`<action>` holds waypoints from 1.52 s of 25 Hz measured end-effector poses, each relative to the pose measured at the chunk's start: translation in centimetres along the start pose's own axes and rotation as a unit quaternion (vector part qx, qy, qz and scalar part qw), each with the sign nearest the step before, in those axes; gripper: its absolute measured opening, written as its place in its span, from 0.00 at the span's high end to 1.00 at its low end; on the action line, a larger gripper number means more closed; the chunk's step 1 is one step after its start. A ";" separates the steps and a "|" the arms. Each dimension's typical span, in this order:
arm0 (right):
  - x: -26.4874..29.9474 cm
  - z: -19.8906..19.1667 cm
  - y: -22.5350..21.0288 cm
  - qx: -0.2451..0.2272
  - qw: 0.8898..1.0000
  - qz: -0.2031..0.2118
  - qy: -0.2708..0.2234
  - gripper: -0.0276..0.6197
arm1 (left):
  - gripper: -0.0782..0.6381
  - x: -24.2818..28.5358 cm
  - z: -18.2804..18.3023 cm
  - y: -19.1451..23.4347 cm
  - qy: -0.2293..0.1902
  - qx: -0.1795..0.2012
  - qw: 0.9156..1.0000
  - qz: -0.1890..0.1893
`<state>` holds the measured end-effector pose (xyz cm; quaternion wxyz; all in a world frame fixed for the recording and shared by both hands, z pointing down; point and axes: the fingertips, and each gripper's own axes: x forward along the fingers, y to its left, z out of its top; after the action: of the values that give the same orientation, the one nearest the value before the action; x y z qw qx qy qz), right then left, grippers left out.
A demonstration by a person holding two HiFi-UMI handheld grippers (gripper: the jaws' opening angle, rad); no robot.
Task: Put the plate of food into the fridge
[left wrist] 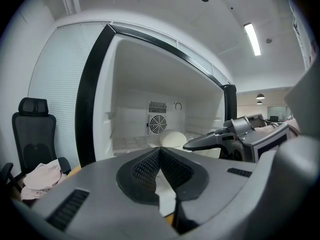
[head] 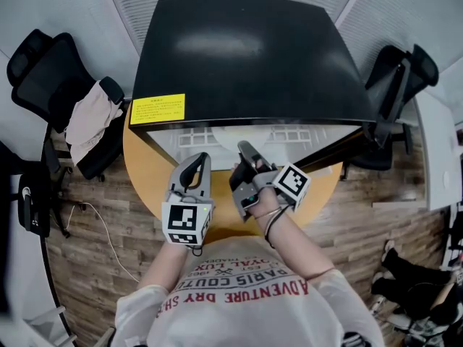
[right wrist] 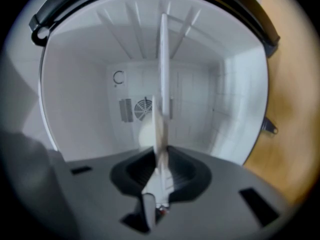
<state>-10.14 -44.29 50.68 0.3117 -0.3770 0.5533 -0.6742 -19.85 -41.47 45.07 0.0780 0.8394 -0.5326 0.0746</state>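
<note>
The right claw stands slightly apart around the rim of the plate, which shows edge-on and runs straight away into the fridge, toward its back wall. The left claw is together, empty.

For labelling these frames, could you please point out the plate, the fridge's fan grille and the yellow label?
plate [right wrist: 163, 74]: right gripper view, on its thin white edge.
fan grille [left wrist: 158, 124]: left gripper view, centre of the round grille.
yellow label [head: 158, 109]: head view, middle of the label.
</note>
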 end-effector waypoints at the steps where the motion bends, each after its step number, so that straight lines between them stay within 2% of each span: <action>1: 0.0 0.0 0.0 -0.003 1.000 0.000 0.000 0.82 | 0.85 0.1 -0.2 0.0 0.003 -0.002 1.000 -0.001; 8: -0.1 0.0 0.1 -0.023 1.000 -0.014 -0.001 0.81 | 0.85 0.6 -0.6 -0.3 0.008 -0.002 1.000 -0.006; 13: -0.2 -0.1 0.3 -0.019 1.000 -0.012 0.003 0.81 | 0.85 0.6 -0.5 -0.2 0.007 -0.003 1.000 -0.005; 16: -0.2 -0.2 0.8 -0.040 0.999 -0.004 0.012 0.81 | 0.85 0.6 -0.4 -0.2 0.005 -0.003 1.000 -0.005; 21: -1.1 -0.6 1.8 -0.075 0.997 0.010 0.025 0.73 | 0.85 0.3 0.0 -0.5 -0.002 -0.001 1.000 -0.007; 26: -3.1 -2.5 1.7 -0.099 0.994 0.013 0.040 0.74 | 0.85 -0.5 0.5 -1.1 -0.009 0.002 1.000 -0.011; 29: -4.1 -3.6 1.1 -0.125 0.991 0.004 0.052 0.89 | 0.85 -1.1 0.6 -1.6 -0.012 0.005 1.000 -0.013; 31: -4.8 -4.0 1.5 -0.193 0.980 -0.001 0.052 0.91 | 0.85 -1.6 0.6 -1.9 -0.014 0.009 1.000 -0.015; 32: -5.1 -4.2 2.0 -0.240 0.970 -0.002 0.048 0.91 | 0.85 -1.9 0.6 -2.0 -0.015 0.010 1.000 -0.016; 35: -5.8 -4.1 3.7 -0.378 0.925 0.008 0.029 0.91 | 0.85 -2.5 0.4 -2.3 -0.014 0.010 1.000 -0.020; 38: -6.5 -3.6 4.5 -0.467 0.884 0.004 0.009 0.91 | 0.85 -3.0 0.4 -2.3 -0.017 0.007 1.000 -0.022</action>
<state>-9.85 -37.87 44.84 0.0973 -0.4711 0.8080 -0.3401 -19.07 -37.94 43.91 0.0651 0.8526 -0.5147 0.0624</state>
